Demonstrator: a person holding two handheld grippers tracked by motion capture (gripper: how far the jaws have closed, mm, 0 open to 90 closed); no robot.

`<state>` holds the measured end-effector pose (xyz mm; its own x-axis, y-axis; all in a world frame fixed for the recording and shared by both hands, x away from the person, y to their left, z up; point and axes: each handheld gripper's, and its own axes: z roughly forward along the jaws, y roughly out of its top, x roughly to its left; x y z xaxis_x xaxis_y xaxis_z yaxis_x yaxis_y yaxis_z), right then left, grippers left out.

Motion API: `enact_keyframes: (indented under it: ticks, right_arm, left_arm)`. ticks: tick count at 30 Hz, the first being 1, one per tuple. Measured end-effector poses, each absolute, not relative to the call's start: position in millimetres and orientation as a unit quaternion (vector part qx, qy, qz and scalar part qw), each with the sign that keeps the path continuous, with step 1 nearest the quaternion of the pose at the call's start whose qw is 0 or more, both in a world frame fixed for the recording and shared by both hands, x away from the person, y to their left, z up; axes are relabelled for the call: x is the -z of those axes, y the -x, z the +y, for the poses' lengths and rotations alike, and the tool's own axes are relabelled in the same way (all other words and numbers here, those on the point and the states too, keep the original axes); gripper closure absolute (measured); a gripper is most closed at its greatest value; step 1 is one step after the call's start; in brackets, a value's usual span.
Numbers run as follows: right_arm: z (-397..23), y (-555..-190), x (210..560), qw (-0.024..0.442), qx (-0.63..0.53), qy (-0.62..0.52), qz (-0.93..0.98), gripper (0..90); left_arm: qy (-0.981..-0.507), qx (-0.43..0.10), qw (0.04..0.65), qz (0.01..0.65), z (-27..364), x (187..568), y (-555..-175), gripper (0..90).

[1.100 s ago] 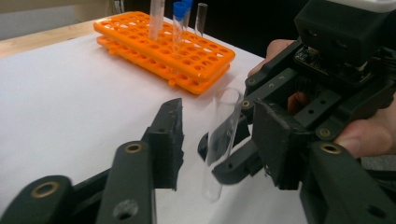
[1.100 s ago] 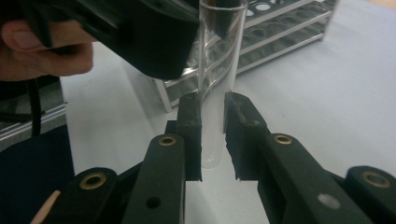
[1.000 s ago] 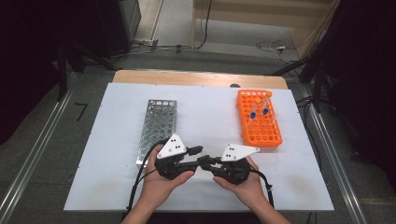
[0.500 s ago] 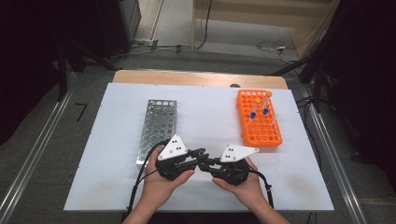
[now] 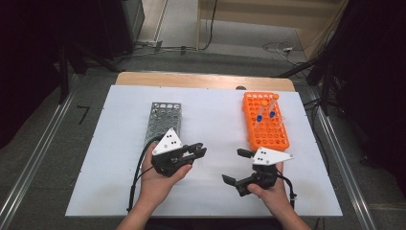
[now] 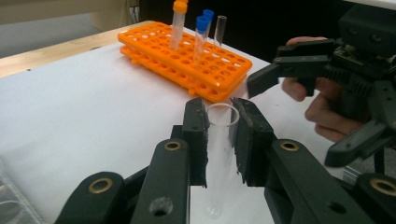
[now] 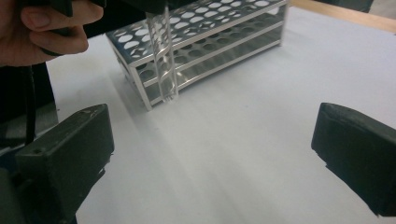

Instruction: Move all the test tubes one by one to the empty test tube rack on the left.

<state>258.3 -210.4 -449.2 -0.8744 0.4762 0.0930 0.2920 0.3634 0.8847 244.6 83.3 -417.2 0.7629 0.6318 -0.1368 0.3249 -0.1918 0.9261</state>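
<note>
The left gripper [image 6: 219,135] is clamped on a clear, uncapped plastic test tube [image 6: 218,163], its jaws pressing the tube's sides just below the rim. In the left gripper view the tube's long axis runs between the pads, with the open mouth pointing away from the camera and the rounded base toward it. In the right gripper view the tube hangs close to upright above the white table [image 5: 119,191], in front of the silver perforated metal rack [image 5: 162,122].

The right gripper [image 5: 235,166] stands wide apart with nothing between its jaws, which have just been opening. It sits well apart from the left gripper.

Count: one tube held; two racks. The orange plastic rack [image 5: 265,129] carries four tubes: one orange-capped, two blue-capped, one uncapped.
</note>
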Motion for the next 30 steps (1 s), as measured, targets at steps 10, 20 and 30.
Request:
enact_keyframes:
  ticks: [10, 20, 30]
  right_arm:
    - [-259.9, -254.4, 452.5, 0.124, -0.522, -0.260, 0.803, 0.0]
    - [-297.6, -248.4, 458.1, 0.150, -0.522, -0.289, 0.788, 0.0]
    - [-319.0, -243.9, 459.4, 0.151, -0.525, -0.306, 0.780, 0.0]
  left_arm:
    - [-0.755, -0.165, 0.546, 0.323, 98.9, 401.2, -262.7, 76.3]
    - [-0.742, -0.182, 0.548, 0.342, 120.5, 391.9, -285.2, 76.3]
    - [-0.721, -0.201, 0.548, 0.375, 145.2, 391.2, -309.6, 76.3]
